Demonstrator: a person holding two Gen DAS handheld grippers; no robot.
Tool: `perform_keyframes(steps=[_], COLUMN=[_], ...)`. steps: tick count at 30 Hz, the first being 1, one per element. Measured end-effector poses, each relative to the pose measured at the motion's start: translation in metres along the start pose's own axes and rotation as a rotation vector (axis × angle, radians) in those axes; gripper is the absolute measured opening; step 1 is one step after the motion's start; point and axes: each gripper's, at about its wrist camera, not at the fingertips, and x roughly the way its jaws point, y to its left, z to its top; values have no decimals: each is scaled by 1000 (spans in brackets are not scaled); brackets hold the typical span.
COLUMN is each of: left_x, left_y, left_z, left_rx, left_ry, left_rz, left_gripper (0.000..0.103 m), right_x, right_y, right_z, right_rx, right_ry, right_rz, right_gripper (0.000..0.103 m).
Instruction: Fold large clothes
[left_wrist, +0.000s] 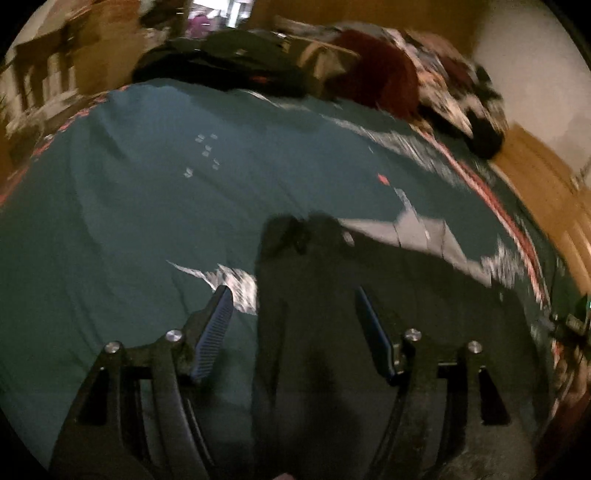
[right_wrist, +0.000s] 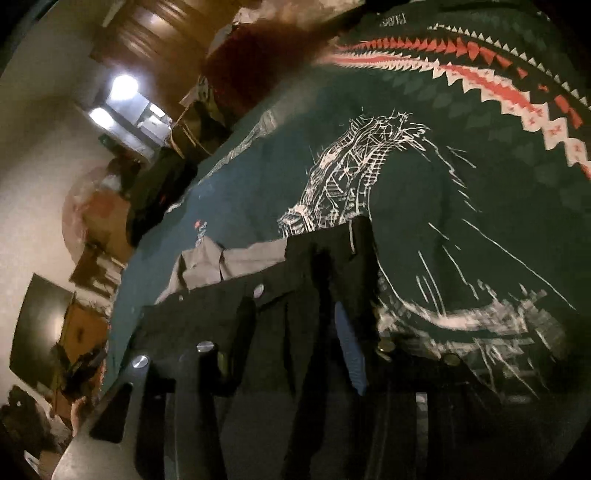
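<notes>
Across both views spreads the teal blanket (left_wrist: 129, 221), its red and white zigzag border (right_wrist: 498, 85) running along the edge at one o'clock in the right wrist view and a white line print (right_wrist: 354, 173) near the middle. At twelve o'clock in the left wrist view a pile of clothes (left_wrist: 388, 77) lies on the blanket's far edge, dark pieces beside a red one.

On the blanket lie the black trousers (left_wrist: 314, 332), their waistband (right_wrist: 229, 295) with a metal button (right_wrist: 258, 291) at the centre of the right wrist view and pale grey lining (right_wrist: 236, 260) showing just above it. In the left wrist view they fill the span from six to three o'clock.

My left gripper (left_wrist: 295, 306) stands wide, blue pads (left_wrist: 214, 332) well apart, with the trousers' cloth running up between them; nothing is pinched. My right gripper (right_wrist: 291, 325) sits over the waistband, black cloth draped between its fingers (right_wrist: 349, 350); they look set wide, though the dark fabric hides the left one and I cannot tell for sure whether they clamp it.
</notes>
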Motion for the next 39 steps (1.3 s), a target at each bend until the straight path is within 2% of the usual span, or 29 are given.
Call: perform_keyframes(steps=[3,6,10,13,15,16,17,18,20,23,25,27,28,30,31,32,35,37,38,39], left_x=[-5,-7,-9,-5,-2,0,1,2,3,11,16,16,15,12,10,8,5,6,6,6], left_y=[-3,-14,-33,-44,-49,-52,-56,-59,-66,-71,-69,-69,-68,-67,-66,-66,-65,-66,-66,-67], left_z=[-13,-26,-46,-52,-54,-54,-54,-55,-54,-59,-64,-66,-67,-68,-68,-68,-69,-70,-70,-70], left_rx=[-2,-18,-3,4,-2,-3,2,10,40,65,67,71,73,71,70,72,73,58,52,47], left_ry=[22,29,52,78,90,95,99,102,108,130,144,148,149,150,153,154,150,147,147,146], left_rz=[-12,-24,-49,-80,-96,-108,-115,-121,-135,-139,-134,-129,-125,-124,-121,-119,-110,-107,-107,-108], left_gripper=[67,67,67,67,67,67,67,67,67,67,67,67,67,67,67,67,68,68,68,68], right_x=[-14,-34,-48,-41,-33,-28,-24,-24,-33,-62,-75,-77,-69,-59,-58,-60,-77,-78,-75,-69], right_y=[7,9,23,30,31,31,30,27,28,39,38,28,17,5,-12,-18,-14,-1,5,13], right_z=[-23,-65,-122,-145,-148,-150,-151,-151,-144,-120,-106,-103,-108,-114,-117,-115,-113,-102,-97,-89], right_rx=[-52,-41,-74,-74,-80,-95,-107,-102,-147,-252,-310,-328,-332,-383,-350,-310,-255,-245,-251,-263], right_ry=[22,22,53,80,87,91,101,111,136,134,131,164,222,259,271,270,187,128,101,77], right_rz=[-58,-116,-132,-125,-123,-124,-128,-114,-75,-17,-21,-21,-33,-200,-245,-232,-198,-155,-147,-140], right_gripper=[50,50,50,50,49,43,17,7,4,2,2,2,2,1,1,1,10,11,16,27])
